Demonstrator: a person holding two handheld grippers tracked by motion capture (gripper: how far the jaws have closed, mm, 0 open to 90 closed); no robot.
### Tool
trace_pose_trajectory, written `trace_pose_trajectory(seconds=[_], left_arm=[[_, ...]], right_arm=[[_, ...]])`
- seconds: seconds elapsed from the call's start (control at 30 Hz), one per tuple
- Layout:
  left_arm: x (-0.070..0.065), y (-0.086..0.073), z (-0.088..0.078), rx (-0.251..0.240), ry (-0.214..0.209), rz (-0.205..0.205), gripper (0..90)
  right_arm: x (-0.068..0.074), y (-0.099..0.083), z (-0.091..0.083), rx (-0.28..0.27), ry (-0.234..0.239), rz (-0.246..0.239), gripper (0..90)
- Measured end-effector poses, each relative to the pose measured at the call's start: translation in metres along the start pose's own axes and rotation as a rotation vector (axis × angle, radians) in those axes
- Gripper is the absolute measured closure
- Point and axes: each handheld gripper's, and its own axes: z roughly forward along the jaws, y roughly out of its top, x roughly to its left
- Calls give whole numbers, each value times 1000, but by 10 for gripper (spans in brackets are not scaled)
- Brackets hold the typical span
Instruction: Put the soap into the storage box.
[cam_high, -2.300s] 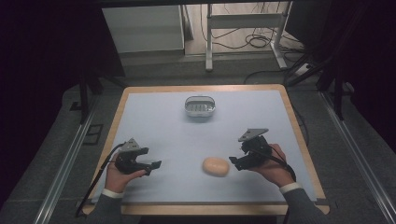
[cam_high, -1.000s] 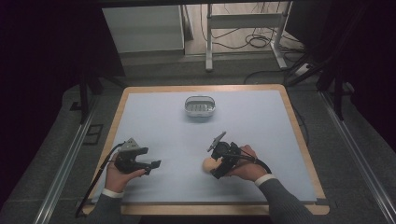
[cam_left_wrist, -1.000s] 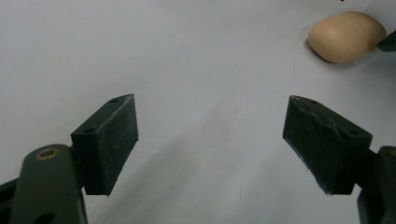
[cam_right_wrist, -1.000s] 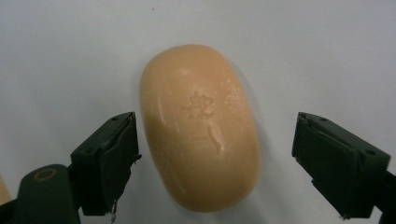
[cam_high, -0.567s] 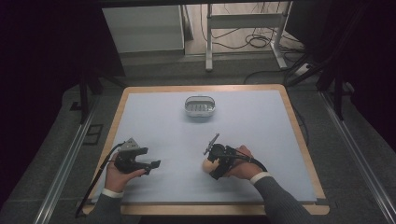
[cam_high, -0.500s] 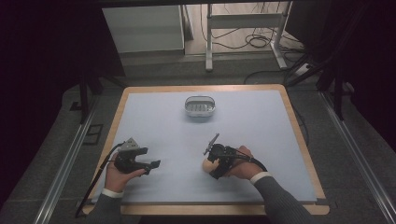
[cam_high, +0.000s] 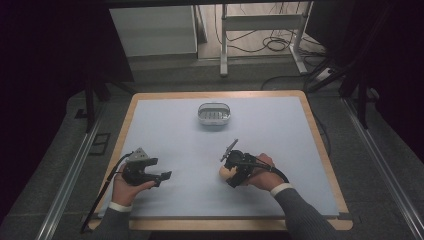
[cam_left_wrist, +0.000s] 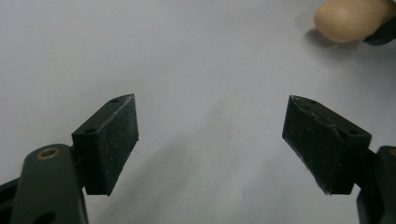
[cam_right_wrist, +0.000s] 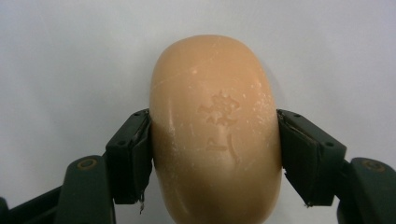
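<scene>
Right gripper (cam_right_wrist: 215, 154) clamps the pale orange oval soap bar (cam_right_wrist: 215, 126), lower centre of the high view. Left gripper (cam_left_wrist: 212, 140), lower left, stands spread wide over bare table.

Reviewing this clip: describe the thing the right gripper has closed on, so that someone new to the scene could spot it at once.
On the pale blue table, look to the near right, where the right gripper rests. Between its jaws sits a soap bar, a smooth peach oval with a mark stamped in its top. The only other loose item, a white slotted dish, sits farther back.

Lab: table (cam_high: 320, 150), metal frame (cam_high: 260, 22), cables (cam_high: 272, 45).
</scene>
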Motion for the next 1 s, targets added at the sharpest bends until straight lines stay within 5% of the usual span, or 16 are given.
trace_pose_trajectory(seconds=[1.0], left_arm=[[-1, 1, -1, 7, 10, 4, 176]], right_arm=[[-20, 22, -29, -90, -44, -8, 319]])
